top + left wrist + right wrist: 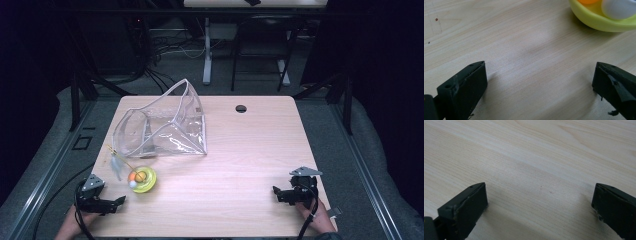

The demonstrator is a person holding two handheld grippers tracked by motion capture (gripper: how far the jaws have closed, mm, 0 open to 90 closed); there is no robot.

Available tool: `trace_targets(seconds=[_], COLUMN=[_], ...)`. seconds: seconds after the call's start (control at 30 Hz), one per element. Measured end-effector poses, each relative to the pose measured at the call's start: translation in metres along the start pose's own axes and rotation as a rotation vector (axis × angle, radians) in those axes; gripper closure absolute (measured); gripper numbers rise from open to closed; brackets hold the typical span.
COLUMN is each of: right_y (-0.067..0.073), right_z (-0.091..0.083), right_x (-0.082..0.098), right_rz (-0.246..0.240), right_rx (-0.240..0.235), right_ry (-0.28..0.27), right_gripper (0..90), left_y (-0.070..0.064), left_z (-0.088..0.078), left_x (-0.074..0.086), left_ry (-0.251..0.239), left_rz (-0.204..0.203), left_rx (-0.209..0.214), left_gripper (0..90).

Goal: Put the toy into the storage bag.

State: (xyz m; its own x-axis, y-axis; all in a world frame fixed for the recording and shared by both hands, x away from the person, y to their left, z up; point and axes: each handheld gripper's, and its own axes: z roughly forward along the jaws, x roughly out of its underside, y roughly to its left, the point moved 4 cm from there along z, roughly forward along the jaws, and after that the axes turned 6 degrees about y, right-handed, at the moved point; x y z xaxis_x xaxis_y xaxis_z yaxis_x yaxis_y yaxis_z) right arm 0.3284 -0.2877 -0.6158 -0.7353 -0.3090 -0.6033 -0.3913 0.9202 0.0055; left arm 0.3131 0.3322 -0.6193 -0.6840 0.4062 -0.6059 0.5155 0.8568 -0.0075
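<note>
On the worktop (240, 150), near-left corner — yellow dish (143, 180) with balls just ahead of the left gripper (120, 201).
Both sets of fingers stand wide with nothing between them; right gripper (276, 190) rests at the near-right, well apart from everything. Dish holds an orange ball (140, 175) and a white ball (133, 184) — looks like light, stiff plastic with a smooth, likely slippery rim; balls will roll if it tips, so pinch the rim (584, 17) on the near side and keep it level. Clear plastic bag (162, 125) lies behind it, soft, crinkly, mouth gaping; a thin stick toy (118, 160) lies between them.
</note>
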Motion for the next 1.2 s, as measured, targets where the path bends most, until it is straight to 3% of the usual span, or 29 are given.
trace_targets(seconds=[0.67, 0.8, 0.93, 1.1, 1.2], right_y=[0.001, 0.001, 0.001, 0.002, 0.002], right_z=[0.000, 0.000, 0.000, 0.000, 0.000], right_x=[0.000, 0.000, 0.000, 0.000, 0.000], right_rz=[-0.011, -0.015, -0.018, -0.018, -0.018], right_rx=[-0.008, -0.011, -0.012, -0.012, -0.012], right_ry=[-0.001, 0.002, 0.002, 0.002, 0.001], right_gripper=[0.0, 0.0, 0.0, 0.0, 0.0], left_y=[-0.001, -0.001, -0.004, -0.007, -0.009], left_z=[-0.001, -0.002, -0.007, -0.016, -0.024], left_x=[0.000, -0.001, -0.001, -0.005, -0.009], left_ry=[0.010, 0.044, 0.124, 0.156, 0.150], left_rz=[-0.007, 0.013, 0.060, 0.086, 0.075], left_rx=[-0.005, 0.007, 0.029, 0.027, 0.029], left_gripper=[0.0, 0.0, 0.0, 0.0, 0.0])
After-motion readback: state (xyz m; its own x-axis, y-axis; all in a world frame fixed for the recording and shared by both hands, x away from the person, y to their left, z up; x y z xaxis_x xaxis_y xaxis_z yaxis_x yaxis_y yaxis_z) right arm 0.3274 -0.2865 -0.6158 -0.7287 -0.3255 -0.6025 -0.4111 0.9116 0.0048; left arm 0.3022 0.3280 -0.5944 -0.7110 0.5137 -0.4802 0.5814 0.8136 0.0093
